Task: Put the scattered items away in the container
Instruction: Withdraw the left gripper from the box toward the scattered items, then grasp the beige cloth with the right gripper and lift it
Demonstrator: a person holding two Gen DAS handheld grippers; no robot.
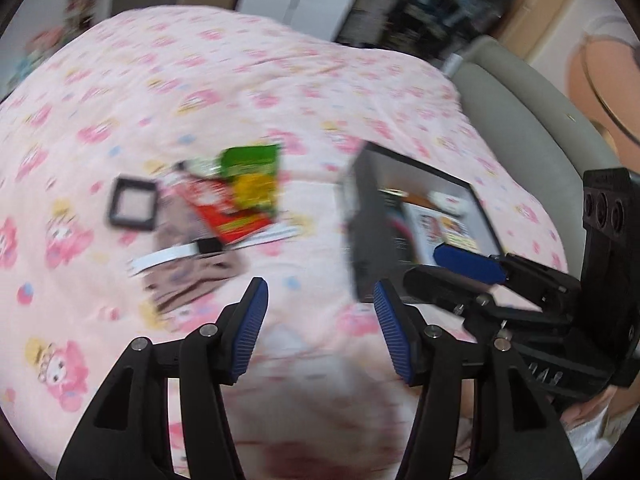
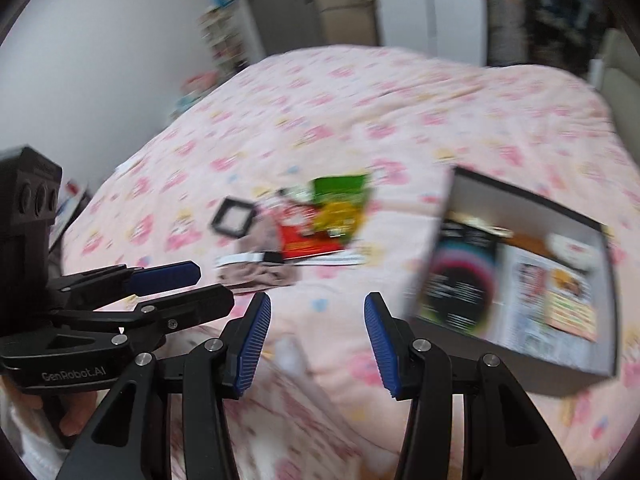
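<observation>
Both empty, jaws apart: left gripper (image 1: 320,328), right gripper (image 2: 316,344). Scattered pile (image 1: 216,208) on pink bedspread (image 1: 200,80), 11 o'clock of left fingers, nearer left. Black container (image 2: 532,344) at 2 o'clock of right.

Both views motion-blurred; only the gripper fingers in the foreground look sharp.

Pile of scattered items (image 1: 216,216) center-left, left wrist view: green packet (image 1: 256,176), red packet (image 2: 308,236), black square frame (image 1: 134,204), brownish cloth (image 1: 192,276) all smeared; print unreadable, overlaps unclear.

Container (image 2: 532,276) right of center, right wrist view: contents blurred, labels illegible; can't count what's inside. In left wrist view its near-right corner is hidden behind the right gripper (image 1: 448,268).

Bedspread (image 2: 360,120) pattern smudged. Shelves and background along the top edge: indistinct.

Person (image 1: 600,80) upper right, left wrist view: cut off by frame edge.

Both gripper bodies cut off at bottom edge.
</observation>
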